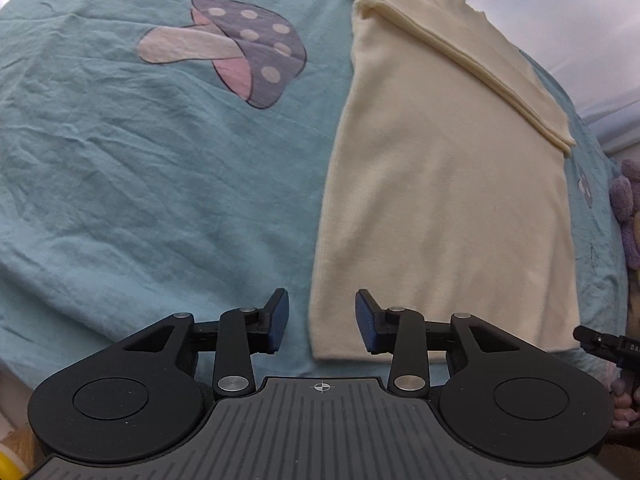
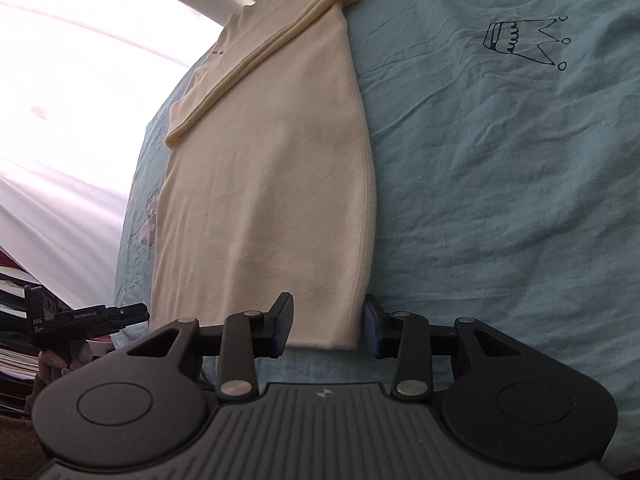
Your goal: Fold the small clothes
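Cream garment (image 1: pixel 440 200) hem lies between both downward-tilted grippers' parted fingers (image 1: pixel 280 320).

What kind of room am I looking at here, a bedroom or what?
Most likely a bedroom. The cream top lies on a wrinkled teal bedsheet printed with a mushroom and a crown, a purple plush toy sits at the edge, and bright white curtains hang behind.

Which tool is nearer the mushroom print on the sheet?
Left. The left tool hovers at the cream garment's near corner on the mushroom print's side; the right tool straddles the opposite corner.
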`<state>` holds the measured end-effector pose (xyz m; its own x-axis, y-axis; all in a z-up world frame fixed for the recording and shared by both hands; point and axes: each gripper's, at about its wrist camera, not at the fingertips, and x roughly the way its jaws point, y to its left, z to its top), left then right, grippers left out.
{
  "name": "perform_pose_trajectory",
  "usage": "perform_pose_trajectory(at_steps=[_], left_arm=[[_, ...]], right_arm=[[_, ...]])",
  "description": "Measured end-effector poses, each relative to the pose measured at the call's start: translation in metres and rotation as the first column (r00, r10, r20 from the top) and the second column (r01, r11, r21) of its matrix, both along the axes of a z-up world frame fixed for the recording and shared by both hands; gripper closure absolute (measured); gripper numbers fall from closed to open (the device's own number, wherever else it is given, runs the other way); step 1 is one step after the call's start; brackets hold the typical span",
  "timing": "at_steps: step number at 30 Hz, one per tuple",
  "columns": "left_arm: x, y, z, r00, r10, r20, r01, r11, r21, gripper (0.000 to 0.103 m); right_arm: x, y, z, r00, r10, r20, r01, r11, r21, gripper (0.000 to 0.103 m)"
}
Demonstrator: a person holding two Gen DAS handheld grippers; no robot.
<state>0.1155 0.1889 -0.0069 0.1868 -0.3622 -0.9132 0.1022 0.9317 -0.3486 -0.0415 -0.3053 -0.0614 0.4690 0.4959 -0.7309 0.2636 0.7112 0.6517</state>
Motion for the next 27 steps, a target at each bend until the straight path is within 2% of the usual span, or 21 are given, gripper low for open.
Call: perform_pose_trajectory(at_steps=[5,6,7,8,11,13,14,16,18,20,24,27], left_arm=[[-0.004,-0.005,-0.009,0.999,-0.023,-0.026,0.022,0.999,-0.035,0.065],[-0.004,-0.003,-0.01,0.999,-0.017,-0.034,0.015,0.999,-0.049,0.065],[-0.004,-0.002,-0.01,0.999,-0.006,-0.04,0.004,0.998,-0.058,0.068],[-0.003,-0.001,-0.012,0.999,-0.001,-0.049,-0.002,0.998,-0.066,0.077],[-0.004,-0.004,-0.014,0.998,0.0,-0.06,-0.004,0.998,-0.062,0.092],[-0.006,-0.007,-0.012,0.999,0.003,-0.046,-0.006,0.998,-0.061,0.093],[-0.007,-0.008,-0.009,0.999,0.008,-0.035,-0.01,0.997,-0.077,0.094],[-0.008,-0.009,-0.002,1.0,0.02,-0.004,-0.02,0.993,-0.117,0.094],[-0.004,-0.012,0.01,0.999,0.037,0.03,-0.033,0.991,-0.128,0.095],[0.005,-0.015,0.027,0.995,0.048,0.093,-0.034,0.989,-0.142,0.095],[0.044,-0.029,0.059,0.966,0.086,0.242,-0.034,0.977,-0.212,0.095],[0.079,-0.042,0.073,0.94,0.094,0.328,-0.024,0.977,-0.212,0.095]], right_arm=[[-0.001,-0.004,0.001,1.0,0.012,0.014,-0.012,1.0,0.004,0.066],[-0.002,-0.003,0.0,1.0,0.015,0.015,-0.015,1.0,0.001,0.07],[-0.002,-0.002,-0.001,1.0,0.021,0.014,-0.021,1.0,-0.002,0.076],[-0.002,-0.002,-0.002,1.0,0.027,0.014,-0.027,1.0,-0.002,0.078],[-0.002,-0.001,-0.004,0.999,0.039,0.017,-0.039,0.999,-0.002,0.088],[-0.003,-0.002,-0.004,0.999,0.041,0.031,-0.041,0.999,0.006,0.097],[-0.004,-0.003,-0.004,0.998,0.041,0.044,-0.042,0.999,0.013,0.097],[-0.003,-0.004,0.0,0.996,0.043,0.079,-0.045,0.999,0.029,0.097],[0.001,-0.007,0.005,0.993,0.03,0.11,-0.034,0.999,0.04,0.097],[0.007,-0.01,0.014,0.99,0.011,0.142,-0.017,0.999,0.045,0.097],[0.031,-0.016,0.036,0.974,-0.028,0.227,0.03,1.0,-0.008,0.098],[0.063,-0.018,0.054,0.953,-0.037,0.301,0.065,0.994,-0.084,0.098]])
